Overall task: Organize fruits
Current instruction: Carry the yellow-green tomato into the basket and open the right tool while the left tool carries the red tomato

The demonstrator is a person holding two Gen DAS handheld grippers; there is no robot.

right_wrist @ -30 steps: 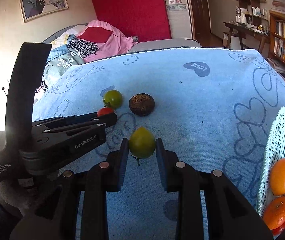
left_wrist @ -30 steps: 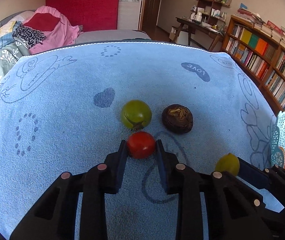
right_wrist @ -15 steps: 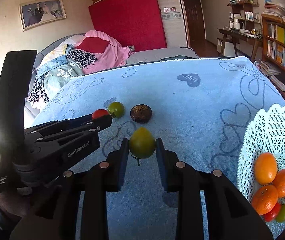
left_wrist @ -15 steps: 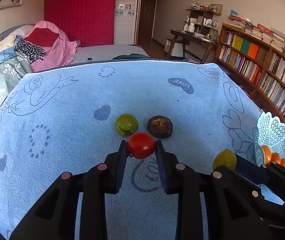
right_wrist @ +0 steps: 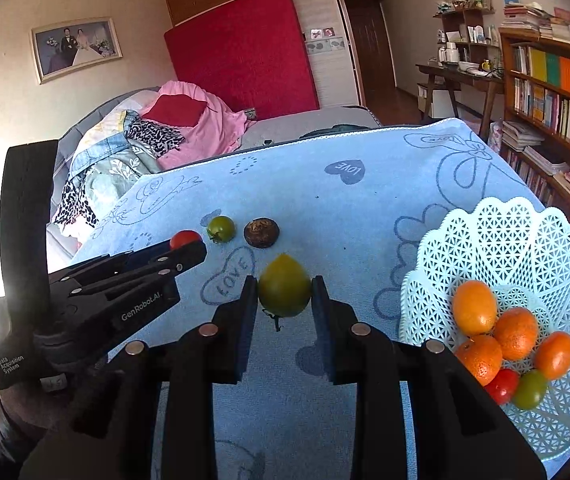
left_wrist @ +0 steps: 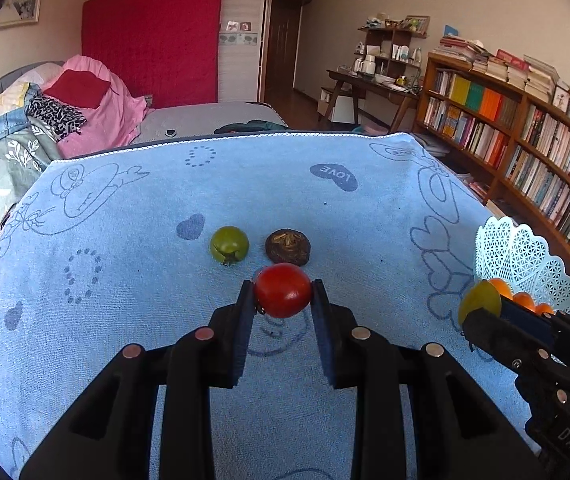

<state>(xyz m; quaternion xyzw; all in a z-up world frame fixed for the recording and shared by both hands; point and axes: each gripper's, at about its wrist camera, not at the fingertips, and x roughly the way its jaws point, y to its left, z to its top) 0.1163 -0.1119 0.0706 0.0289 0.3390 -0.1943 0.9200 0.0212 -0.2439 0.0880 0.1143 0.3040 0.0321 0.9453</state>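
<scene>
Red tomato (left_wrist: 283,290) pinched by left gripper (left_wrist: 283,292), frame center; yellow-green fruit (right_wrist: 284,291) pinched by right gripper (right_wrist: 284,294); white basket (right_wrist: 497,236) w/ oranges (right_wrist: 513,333) lower right.

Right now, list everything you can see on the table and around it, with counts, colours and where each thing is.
red tomato: 1, red, between left fingers
yellow-green fruit: 1, between right fingers
green tomato: 1, green, on towel
brown fruit: 1, dark brown, right of green tomato
basket: 1, white lattice, table's right side
oranges: 5, in basket, beside one red and one green fruit
towel: 1, light blue, covering table
bookshelf: 1, wooden, right wall
left gripper: black
right gripper: black
</scene>
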